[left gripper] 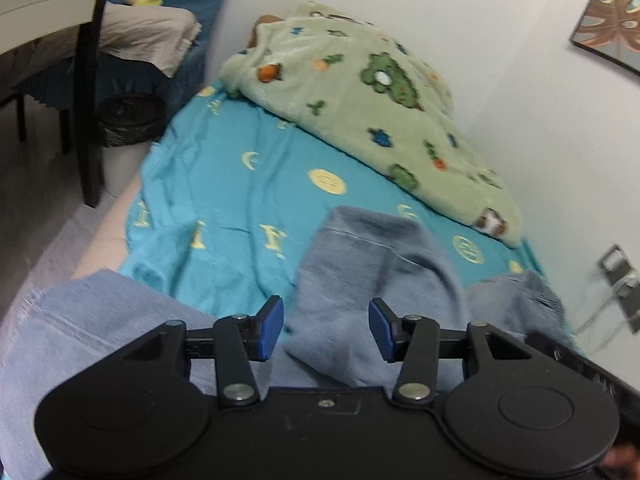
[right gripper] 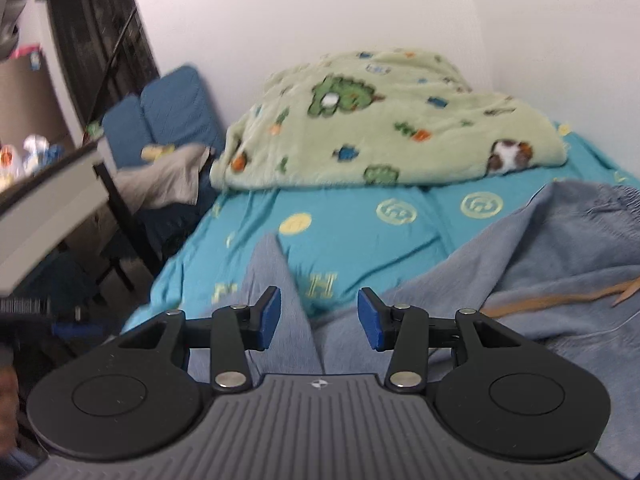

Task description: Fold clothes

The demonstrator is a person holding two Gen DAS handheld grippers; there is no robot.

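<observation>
Yellow letter "H" on the turquoise bedsheet point(right gripper: 320, 284).

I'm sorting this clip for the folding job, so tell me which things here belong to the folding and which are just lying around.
Part of the job:
blue-grey garment spread on the bed
left gripper, jaws open
right gripper, jaws open

Just lying about:
green fleece blanket
turquoise bedsheet
beige cloth on the chair
black bin
wall picture
</observation>
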